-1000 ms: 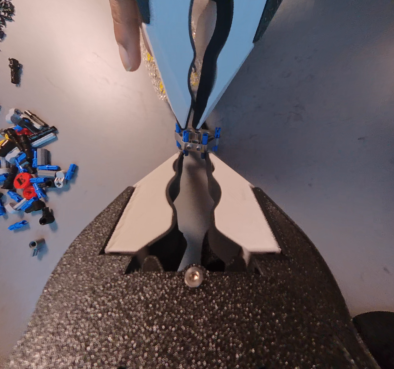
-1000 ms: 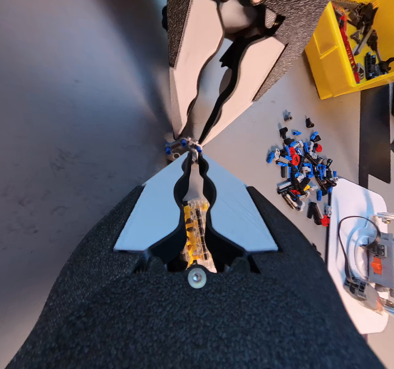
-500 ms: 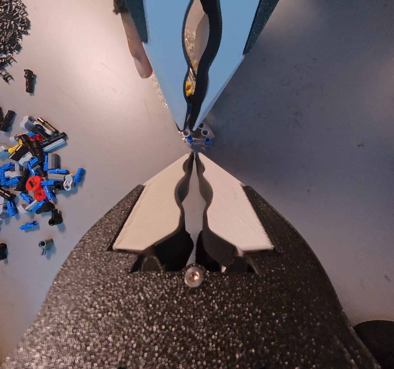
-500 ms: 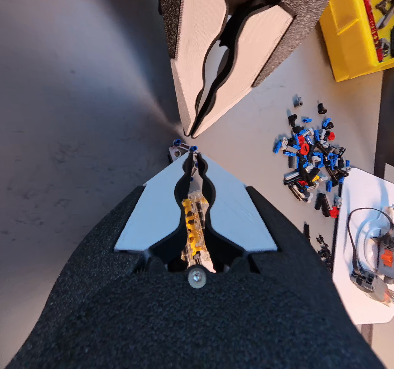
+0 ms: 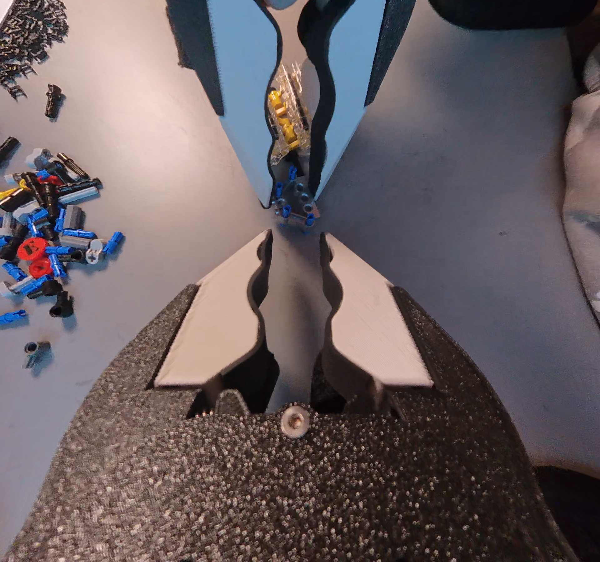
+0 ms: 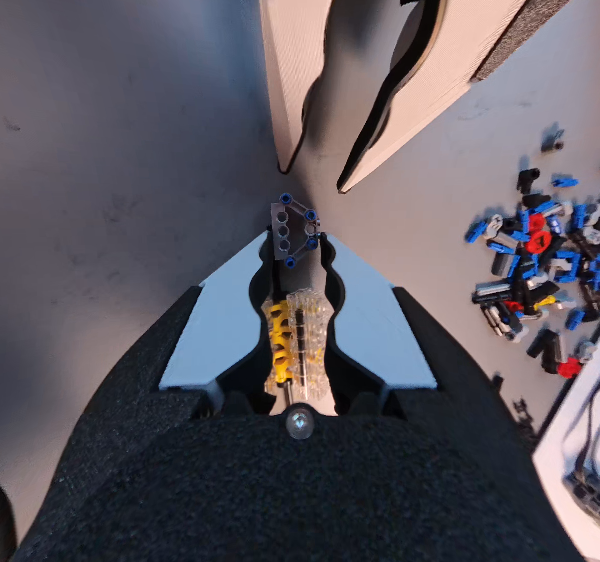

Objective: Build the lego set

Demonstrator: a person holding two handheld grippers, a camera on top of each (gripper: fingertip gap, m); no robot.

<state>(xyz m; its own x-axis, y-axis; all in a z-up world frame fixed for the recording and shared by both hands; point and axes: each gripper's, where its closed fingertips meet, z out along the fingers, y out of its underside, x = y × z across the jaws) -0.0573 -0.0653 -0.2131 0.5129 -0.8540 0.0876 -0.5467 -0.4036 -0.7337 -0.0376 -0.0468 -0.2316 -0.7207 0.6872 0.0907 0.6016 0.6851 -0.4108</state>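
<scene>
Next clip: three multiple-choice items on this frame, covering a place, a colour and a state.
1. The loose parts pile lies: A between the left gripper's fingers; B left of it; C right of it.
2. The grey plate's pins are: A red; B green; C blue.
3. The left gripper is: A open, empty; B shut on the plate; C shut on a pin.
B: pile at the left wrist view's left edge. C: blue pins. A: table shows between its fingers.
</scene>
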